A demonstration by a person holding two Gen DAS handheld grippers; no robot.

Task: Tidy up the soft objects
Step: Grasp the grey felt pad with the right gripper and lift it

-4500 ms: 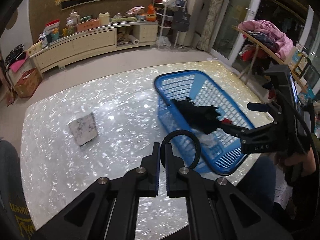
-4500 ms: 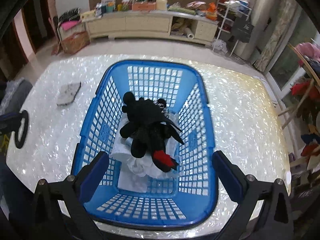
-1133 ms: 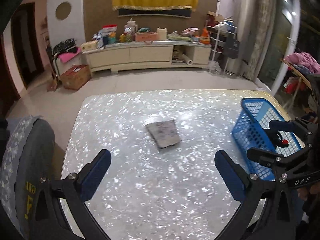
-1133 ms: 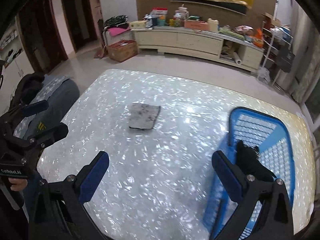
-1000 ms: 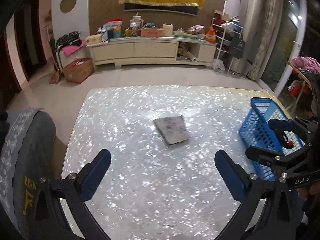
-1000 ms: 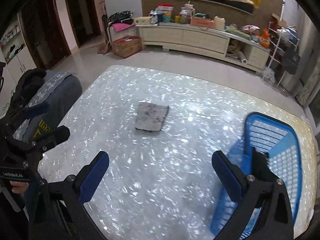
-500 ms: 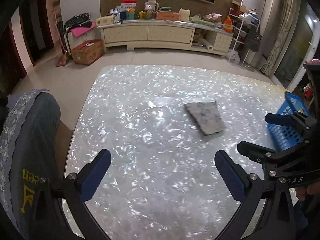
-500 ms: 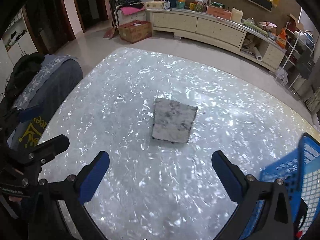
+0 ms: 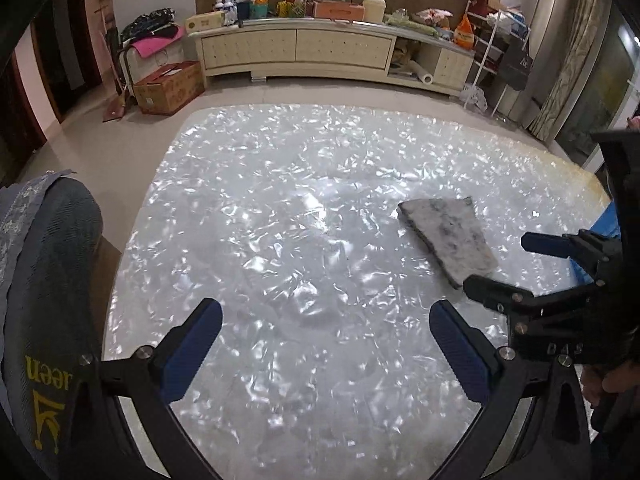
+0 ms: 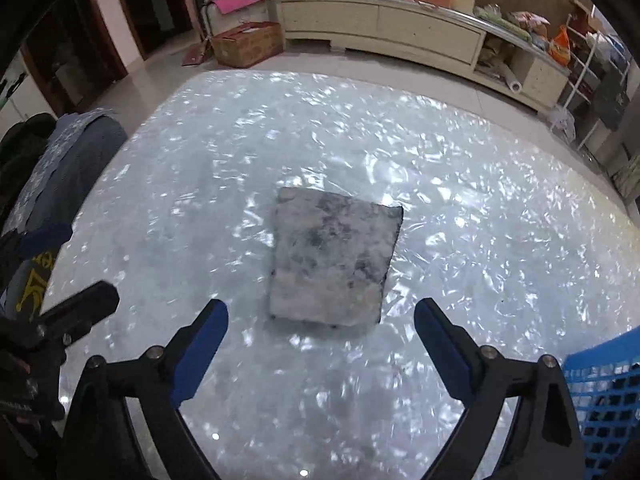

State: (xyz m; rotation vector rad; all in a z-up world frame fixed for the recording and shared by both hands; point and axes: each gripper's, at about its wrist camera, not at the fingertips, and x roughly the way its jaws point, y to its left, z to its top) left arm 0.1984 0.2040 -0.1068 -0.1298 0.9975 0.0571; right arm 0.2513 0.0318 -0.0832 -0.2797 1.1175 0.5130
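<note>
A folded grey mottled cloth (image 10: pixel 334 262) lies flat on the shiny white table (image 10: pixel 460 208). In the left wrist view the cloth (image 9: pixel 450 240) lies at the right. My right gripper (image 10: pixel 320 344) is open and empty, its fingers straddling the cloth's near edge just above the table. It also shows in the left wrist view (image 9: pixel 516 268) beside the cloth. My left gripper (image 9: pixel 324 340) is open and empty over the bare middle of the table. The blue plastic basket (image 10: pixel 608 384) stands at the right edge.
A person's clothed body (image 9: pixel 40 300) sits at the left table edge. A long cream sideboard (image 9: pixel 320 48) with clutter stands beyond the table. A cardboard box (image 9: pixel 168 86) sits on the floor. The basket's corner (image 9: pixel 600 232) shows behind the right gripper.
Both grippers swung left, away from the basket. The right gripper closed in on the grey cloth, which now sits between its open fingers. The left gripper opened and lost its black ring.
</note>
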